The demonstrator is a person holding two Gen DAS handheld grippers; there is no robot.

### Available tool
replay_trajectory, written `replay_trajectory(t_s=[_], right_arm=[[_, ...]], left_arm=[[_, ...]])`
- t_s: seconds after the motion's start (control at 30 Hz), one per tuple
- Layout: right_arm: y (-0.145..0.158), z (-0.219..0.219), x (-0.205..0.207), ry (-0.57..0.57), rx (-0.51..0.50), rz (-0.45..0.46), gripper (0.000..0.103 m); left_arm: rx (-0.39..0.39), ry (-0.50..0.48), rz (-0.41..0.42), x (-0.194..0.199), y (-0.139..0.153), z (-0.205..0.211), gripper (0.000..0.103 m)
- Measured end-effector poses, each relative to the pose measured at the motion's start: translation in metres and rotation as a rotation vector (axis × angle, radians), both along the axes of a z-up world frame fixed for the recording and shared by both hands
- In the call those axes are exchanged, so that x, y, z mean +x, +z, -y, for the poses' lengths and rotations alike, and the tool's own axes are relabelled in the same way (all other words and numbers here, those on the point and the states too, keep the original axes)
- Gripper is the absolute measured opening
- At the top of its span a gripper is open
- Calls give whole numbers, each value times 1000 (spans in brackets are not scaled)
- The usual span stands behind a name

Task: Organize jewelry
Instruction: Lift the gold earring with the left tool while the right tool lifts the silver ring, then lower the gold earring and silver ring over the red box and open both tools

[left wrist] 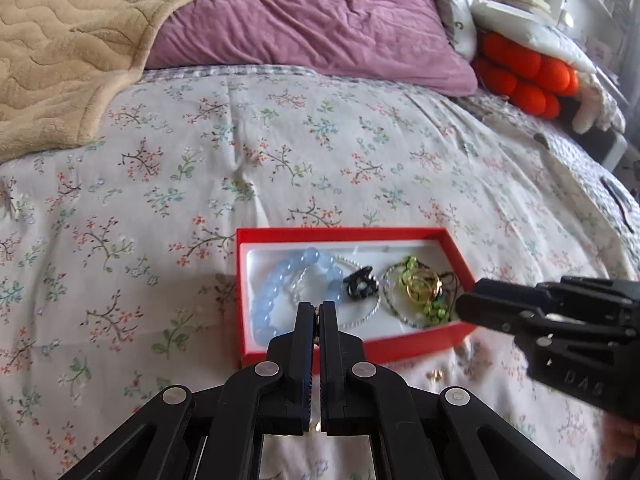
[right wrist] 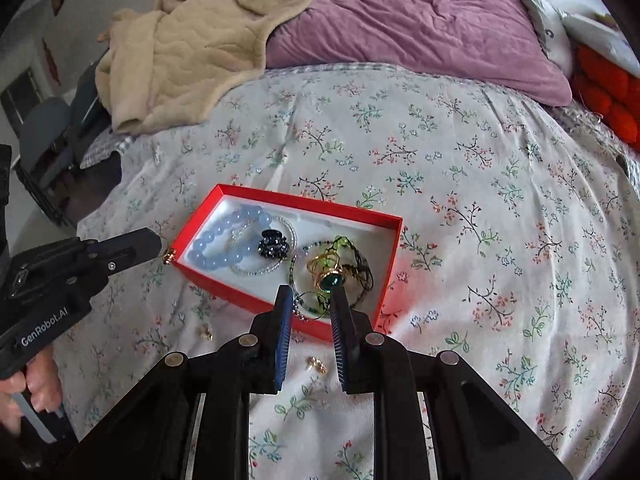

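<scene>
A red jewelry box (left wrist: 400, 233) (right wrist: 320, 205) lies on the floral bedspread. It holds a blue bead bracelet (left wrist: 272, 284) (right wrist: 224, 240), a black hair clip (left wrist: 361, 282) (right wrist: 273, 246), clear bead strands, green beads and gold rings with a green stone (right wrist: 330, 280). My left gripper (left wrist: 318, 310) (right wrist: 166, 254) is shut on a small gold earring (right wrist: 169, 256) at the box's left corner. My right gripper (right wrist: 308, 300) (left wrist: 464, 304) is open and empty over the box's near edge. Two gold earrings (right wrist: 316, 364) (right wrist: 206, 332) lie on the bedspread in front of the box; one shows in the left wrist view (left wrist: 434, 375).
A purple pillow (left wrist: 320, 20) and a beige blanket (left wrist: 60, 40) lie at the head of the bed. An orange knotted cushion (left wrist: 524, 76) sits far right. The bed edge drops off at the left in the right wrist view (right wrist: 100, 184).
</scene>
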State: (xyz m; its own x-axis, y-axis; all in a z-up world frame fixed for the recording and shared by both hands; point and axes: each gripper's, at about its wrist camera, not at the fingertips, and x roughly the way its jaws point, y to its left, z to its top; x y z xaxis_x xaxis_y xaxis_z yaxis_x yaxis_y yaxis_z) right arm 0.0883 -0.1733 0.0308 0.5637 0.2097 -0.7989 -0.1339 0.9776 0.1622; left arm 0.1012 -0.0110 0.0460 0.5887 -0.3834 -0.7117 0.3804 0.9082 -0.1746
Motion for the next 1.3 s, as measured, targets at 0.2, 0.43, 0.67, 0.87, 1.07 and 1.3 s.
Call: replay_trajectory(t_s=[0.2, 0.43, 0.67, 0.87, 1.07, 1.3], right_arm=[[-10, -1, 20, -28, 42, -24, 20], [-17, -5, 34, -21, 78, -37, 20], [-16, -2, 40, -15, 126, -43, 29], [-11, 2, 37, -28, 138, -36, 51], [1, 4, 25, -24, 117, -15, 51], [7, 12, 10, -51, 85, -18, 57]], left_arm=[[-7, 37, -34, 20, -14, 6, 0], [-18, 43, -65, 32, -23, 9, 0], [-19, 54, -84, 37, -27, 7, 4], [-10, 64, -78, 35, -24, 5, 25], [11, 75, -69, 25, -17, 1, 42], [67, 89, -59, 6, -12, -2, 62]])
